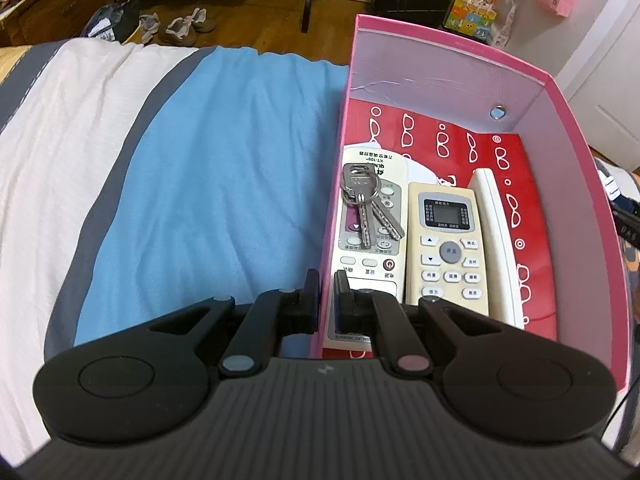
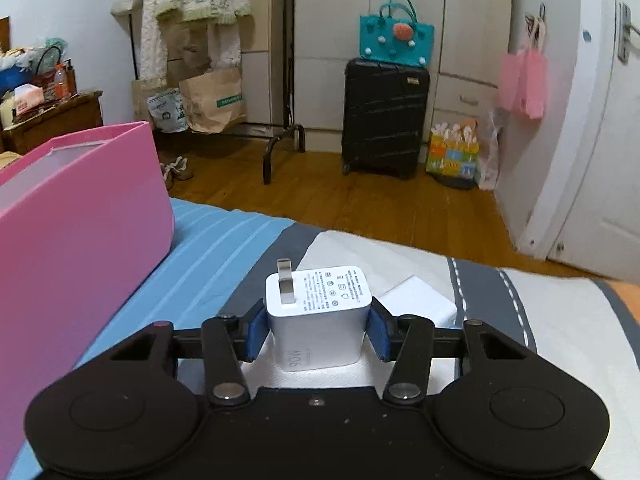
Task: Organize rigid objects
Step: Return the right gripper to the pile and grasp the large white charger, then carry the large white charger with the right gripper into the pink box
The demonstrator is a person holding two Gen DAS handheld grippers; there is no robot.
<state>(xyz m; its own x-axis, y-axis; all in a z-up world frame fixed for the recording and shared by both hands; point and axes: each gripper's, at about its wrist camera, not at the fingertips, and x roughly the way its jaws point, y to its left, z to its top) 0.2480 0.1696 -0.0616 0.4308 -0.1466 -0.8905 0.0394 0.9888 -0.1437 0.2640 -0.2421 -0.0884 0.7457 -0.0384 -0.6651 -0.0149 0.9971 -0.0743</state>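
— Progress so far? Looks well advanced, judging by the pink box (image 1: 576,128): three remotes already lying side by side on its red lining, namely one with purple buttons (image 1: 366,240), one with a small screen (image 1: 450,248), one plain white on edge (image 1: 498,240). Bunch of keys (image 1: 366,204) resting on top of the purple-buttoned one.

— And outside the box?

— White charger (image 2: 320,312), standing on a white patch of the bedspread (image 2: 560,320), prongs folded, just beside the box's outer wall. Probably the last piece, though the far side of the bed cannot be checked from either view.

— Grip on it?

— Right gripper (image 2: 318,330) straddling it, blue pads (image 2: 378,332) against both sides or nearly so; too close to call as a firm squeeze. Not yet lifted.

— Other hand?

— Left gripper (image 1: 328,292) pinched tight on the box's near wall, one finger inside, one outside, likely steadying it.

— Remaining, then?

— Firm up the clamp, raise the charger, carry over the rim, set down in the bare red strip beside the remotes.
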